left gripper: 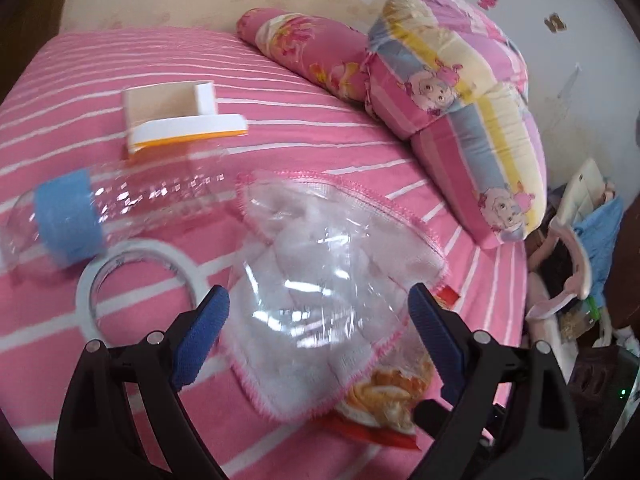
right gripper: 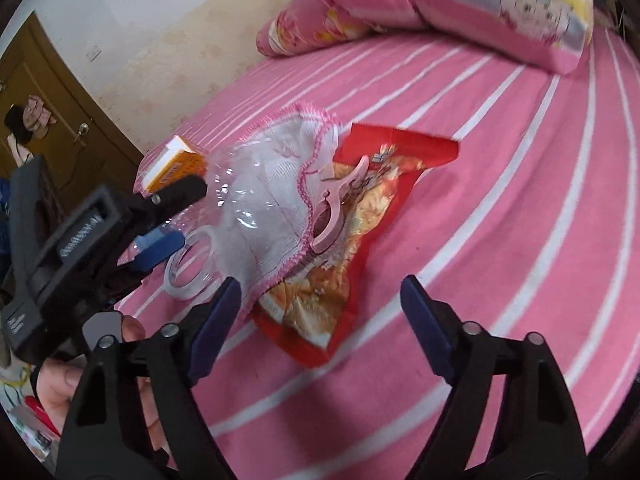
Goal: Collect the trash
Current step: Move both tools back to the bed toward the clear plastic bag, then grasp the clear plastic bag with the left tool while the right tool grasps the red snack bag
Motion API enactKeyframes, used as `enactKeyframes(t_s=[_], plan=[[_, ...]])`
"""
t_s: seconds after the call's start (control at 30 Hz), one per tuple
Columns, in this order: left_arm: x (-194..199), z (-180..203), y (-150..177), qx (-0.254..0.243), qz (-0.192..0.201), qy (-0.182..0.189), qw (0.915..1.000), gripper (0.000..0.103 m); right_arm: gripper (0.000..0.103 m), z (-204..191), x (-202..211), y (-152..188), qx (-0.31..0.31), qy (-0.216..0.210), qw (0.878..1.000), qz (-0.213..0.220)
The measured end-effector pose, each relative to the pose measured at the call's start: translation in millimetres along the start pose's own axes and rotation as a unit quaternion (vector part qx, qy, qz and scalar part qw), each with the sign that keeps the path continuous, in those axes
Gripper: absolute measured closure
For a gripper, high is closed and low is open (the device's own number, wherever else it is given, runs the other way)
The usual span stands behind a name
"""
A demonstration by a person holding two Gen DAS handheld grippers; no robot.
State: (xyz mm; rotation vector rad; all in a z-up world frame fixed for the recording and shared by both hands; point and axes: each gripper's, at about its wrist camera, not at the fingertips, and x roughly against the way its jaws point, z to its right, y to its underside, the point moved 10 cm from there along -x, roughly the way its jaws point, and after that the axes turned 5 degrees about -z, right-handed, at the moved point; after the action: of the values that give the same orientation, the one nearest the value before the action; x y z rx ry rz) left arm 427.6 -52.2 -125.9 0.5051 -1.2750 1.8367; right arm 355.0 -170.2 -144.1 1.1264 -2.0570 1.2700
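Right wrist, tongs [right gripper: 320,328] open, snack wrapper [right gripper: 340,240]

The pink striped bed [left gripper: 360,148] carries a clear bottle [left gripper: 120,200], tape ring [left gripper: 136,264], box [left gripper: 176,120], red wrapper [right gripper: 360,216] and pillows [left gripper: 460,92].

The red snack wrapper [left gripper: 380,404] lies mostly hidden under the white cloth [left gripper: 320,320] in the left wrist view. The clear plastic bottle [left gripper: 120,200] is blurred, its left end cut off by the edge. Clutter beside the bed [left gripper: 580,264] is too smeared to name, perhaps clothing.
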Motion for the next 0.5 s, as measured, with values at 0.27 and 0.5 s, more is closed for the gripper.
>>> enactKeyframes(t_s=[0.27, 0.5], plan=[[-29, -10, 2, 0.011, -0.038, 0.006, 0.9992, 0.059, 0.040, 7, -35, 2, -0.027, -0.026, 0.999, -0.028], [-14, -15, -1, 0.029, -0.024, 0.012, 0.9992, 0.088, 0.060, 5, -32, 11, -0.012, -0.030, 0.999, -0.033]])
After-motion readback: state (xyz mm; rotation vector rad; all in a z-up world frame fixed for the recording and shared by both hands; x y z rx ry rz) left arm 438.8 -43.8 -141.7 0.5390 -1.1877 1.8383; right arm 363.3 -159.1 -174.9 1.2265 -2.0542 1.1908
